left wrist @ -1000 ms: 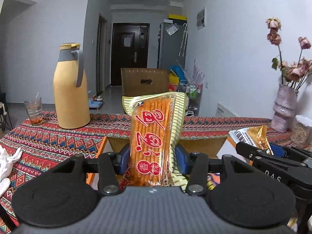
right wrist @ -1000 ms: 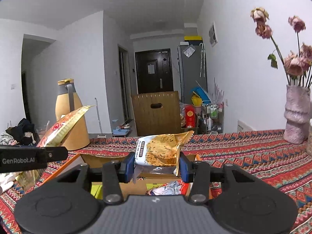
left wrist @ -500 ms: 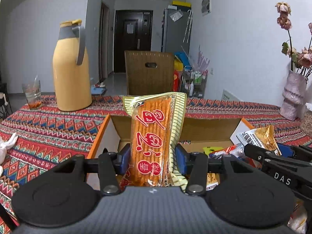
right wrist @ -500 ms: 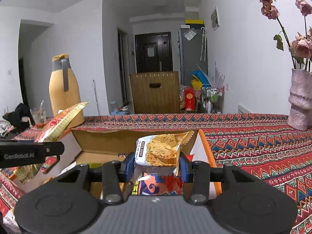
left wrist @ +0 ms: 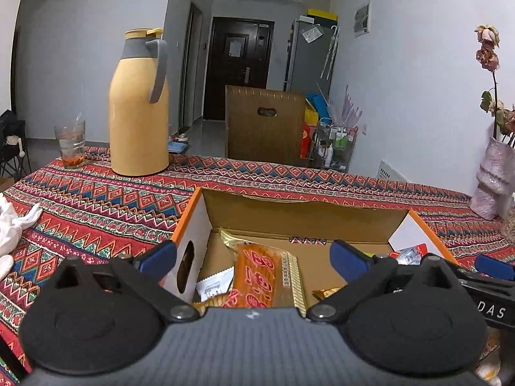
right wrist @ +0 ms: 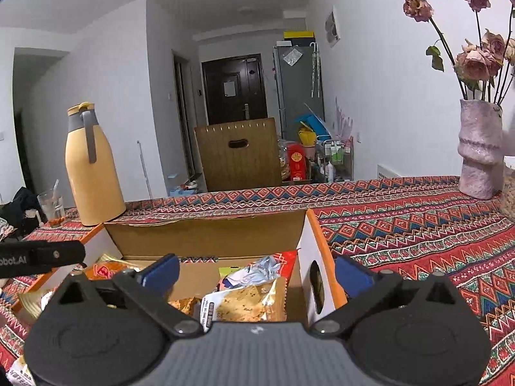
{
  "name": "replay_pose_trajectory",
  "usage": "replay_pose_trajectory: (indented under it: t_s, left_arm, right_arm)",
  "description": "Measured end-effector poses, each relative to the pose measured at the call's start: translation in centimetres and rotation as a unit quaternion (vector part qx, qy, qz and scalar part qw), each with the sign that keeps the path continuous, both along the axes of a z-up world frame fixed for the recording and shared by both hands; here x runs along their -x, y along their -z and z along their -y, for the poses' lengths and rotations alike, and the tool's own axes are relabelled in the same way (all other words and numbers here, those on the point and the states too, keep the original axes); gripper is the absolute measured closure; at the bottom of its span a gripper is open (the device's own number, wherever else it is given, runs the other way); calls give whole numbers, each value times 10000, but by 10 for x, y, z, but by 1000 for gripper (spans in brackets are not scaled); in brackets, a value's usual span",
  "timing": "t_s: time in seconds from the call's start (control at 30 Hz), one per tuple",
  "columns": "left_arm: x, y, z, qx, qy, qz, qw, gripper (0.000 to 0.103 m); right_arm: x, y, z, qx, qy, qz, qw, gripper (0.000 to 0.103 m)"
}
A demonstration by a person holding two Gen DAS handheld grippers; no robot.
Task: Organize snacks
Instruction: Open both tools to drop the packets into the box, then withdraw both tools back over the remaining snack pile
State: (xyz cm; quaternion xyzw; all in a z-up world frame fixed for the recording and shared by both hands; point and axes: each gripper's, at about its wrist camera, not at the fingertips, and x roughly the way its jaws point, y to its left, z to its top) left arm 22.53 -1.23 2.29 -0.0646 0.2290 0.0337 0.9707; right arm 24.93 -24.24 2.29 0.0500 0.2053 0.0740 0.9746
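The left gripper [left wrist: 253,257] hangs over the near left part of an open cardboard box [left wrist: 302,214], its blue-padded jaws opening and spread wide, pressing on nothing. Between and below them an orange stick-snack packet [left wrist: 257,276] lies inside the box, its long axis running away from the camera toward the far wall of the box, yellow striped edge on its right; large red characters run down its face, too stylised to read. A small white sachet [left wrist: 215,287] lies just left of it.

The right gripper [right wrist: 256,273] hangs over the right part of the same box, jaws likewise opening and wide apart, gripping nothing. Under them a cracker packet [right wrist: 248,302] rests on other snacks, its clear window showing speckled golden pieces, one end pointing toward the camera. Behind it lies a red and blue crinkled bag [right wrist: 257,270].

In the right view the other gripper's arm reads "bot.AI"; in the left view the other one reads "DAS".

The box sits on a bench with a red patterned cloth [right wrist: 412,225]. A yellow thermos jug [left wrist: 139,103] and a glass [left wrist: 70,143] stand at the far left, a pink vase [right wrist: 479,151] of dried roses at the far right.
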Motion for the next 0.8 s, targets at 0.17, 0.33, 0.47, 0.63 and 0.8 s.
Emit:
replay_pose_trajectory:
  t_s: [0.17,0.33,0.47,0.63,0.8]
  left_arm:
    - [0,0,0,39,-12,-57,10000,0]
    - [-1,-1,2,5,-2,-83,10000,0]
    - [5,-7,3,22,-36,45,10000,0]
    - [12,-19,7,-15,-75,150,9999,0]
    - [25,-31,9,-16,4,212,9998,0]
  right_arm:
    - [0,-1,-2,13,18,8,10000,0]
    - [4,-7,-2,3,30,47,10000,0]
    - [9,-15,2,-48,38,87,9999,0]
    - [14,-26,3,-7,98,71,9999,0]
    - [29,-34,6,3,93,75,9999,0]
